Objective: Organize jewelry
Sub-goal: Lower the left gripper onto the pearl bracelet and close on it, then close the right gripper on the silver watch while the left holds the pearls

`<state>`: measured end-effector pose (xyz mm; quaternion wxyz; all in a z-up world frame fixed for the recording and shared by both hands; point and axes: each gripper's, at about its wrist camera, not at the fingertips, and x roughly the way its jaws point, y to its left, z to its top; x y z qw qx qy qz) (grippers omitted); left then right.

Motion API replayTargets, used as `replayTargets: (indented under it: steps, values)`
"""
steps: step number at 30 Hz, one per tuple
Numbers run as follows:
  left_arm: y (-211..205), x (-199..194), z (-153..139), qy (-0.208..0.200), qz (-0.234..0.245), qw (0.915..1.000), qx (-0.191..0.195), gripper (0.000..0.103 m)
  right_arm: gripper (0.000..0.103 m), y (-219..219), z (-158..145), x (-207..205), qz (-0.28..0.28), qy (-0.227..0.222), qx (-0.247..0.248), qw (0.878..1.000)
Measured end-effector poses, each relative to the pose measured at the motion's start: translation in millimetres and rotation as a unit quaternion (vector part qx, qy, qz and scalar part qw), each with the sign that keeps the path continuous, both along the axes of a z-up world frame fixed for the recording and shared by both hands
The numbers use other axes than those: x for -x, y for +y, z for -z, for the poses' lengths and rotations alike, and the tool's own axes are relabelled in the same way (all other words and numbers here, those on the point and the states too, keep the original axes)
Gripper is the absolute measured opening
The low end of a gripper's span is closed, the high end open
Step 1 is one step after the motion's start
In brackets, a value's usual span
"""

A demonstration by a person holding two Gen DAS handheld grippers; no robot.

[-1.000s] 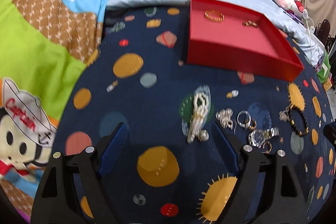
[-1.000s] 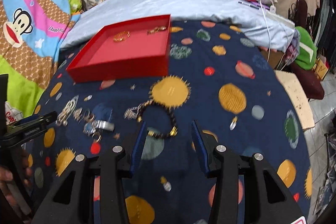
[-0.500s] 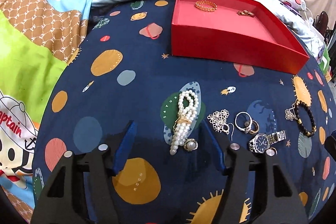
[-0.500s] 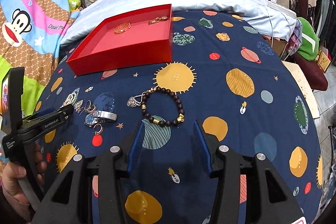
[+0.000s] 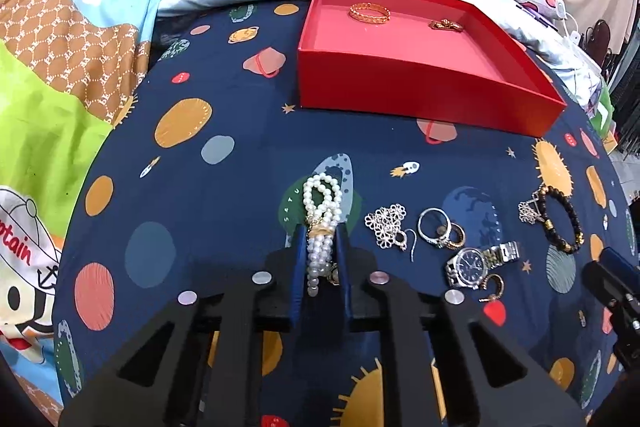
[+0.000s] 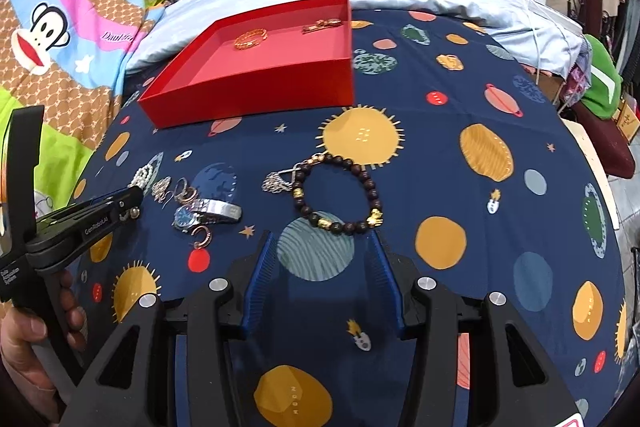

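A white pearl bracelet (image 5: 320, 211) lies on the navy planet-print cloth. My left gripper (image 5: 321, 233) straddles its near half with the jaws closing, and the blue pads press the strands from both sides. From the right wrist view the left gripper (image 6: 134, 198) shows at the left edge, held by a hand. A dark bead bracelet (image 6: 340, 195) with gold charms lies just beyond the fingertips of my right gripper (image 6: 322, 241), which stands open with nothing between its fingers. The red tray (image 5: 420, 99) at the back holds a gold bangle (image 5: 369, 13) and a small gold piece (image 5: 446, 25).
To the right of the pearls lie a silver flower earring (image 5: 386, 225), rings (image 5: 440, 231), a steel watch (image 5: 476, 263) and a small hoop (image 5: 494, 285). A silver pendant (image 6: 276, 183) touches the bead bracelet. Cartoon bedding and pillows surround the cloth.
The left gripper's jaws have come together from wide apart onto the pearl bracelet. The right gripper has kept its opening and its place behind the bead bracelet.
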<state>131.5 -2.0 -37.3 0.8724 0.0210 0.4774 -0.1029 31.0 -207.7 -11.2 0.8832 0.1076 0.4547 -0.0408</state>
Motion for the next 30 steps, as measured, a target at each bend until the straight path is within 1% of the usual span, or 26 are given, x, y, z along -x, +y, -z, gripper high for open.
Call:
replayTargets:
  steps: [6, 12, 15, 18, 24, 28, 30]
  values:
    - [7.2, 9.3, -8.4, -0.004, -0.002, 0.9999, 0.01, 0.013, 0.048, 12.8, 0.8, -5.1, -0.028, -0.001, -0.007, 1.0]
    - [16.8, 17.3, -15.6, -0.002, -0.005, 0.9998, 0.017, 0.013, 0.048, 37.1, 4.6, -17.8, -0.079, -0.002, -0.015, 0.997]
    - [20.7, 20.9, -18.1, -0.001, -0.004, 0.9998, 0.019, 0.013, 0.048, 48.2, 6.5, -26.6, -0.1, -0.005, -0.006, 0.995]
    - [23.3, 22.9, -19.6, -0.002, -0.004, 0.9998, 0.021, 0.013, 0.048, 53.7, 8.5, -37.3, -0.115, -0.005, -0.002, 0.993]
    - [24.1, 23.6, -18.7, 0.002, -0.002, 0.9997, 0.026, 0.013, 0.048, 58.3, 16.1, -53.8, -0.138, 0.004, -0.027, 0.99]
    - [24.7, 22.5, -16.5, 0.006, -0.001, 0.9996, 0.027, 0.013, 0.048, 64.3, 21.3, -55.6, -0.146, 0.012, -0.028, 0.989]
    - [24.8, 22.2, -15.3, 0.007, -0.001, 0.9996, 0.028, 0.013, 0.045, 66.7, 21.0, -53.2, -0.154, 0.018, -0.033, 0.987]
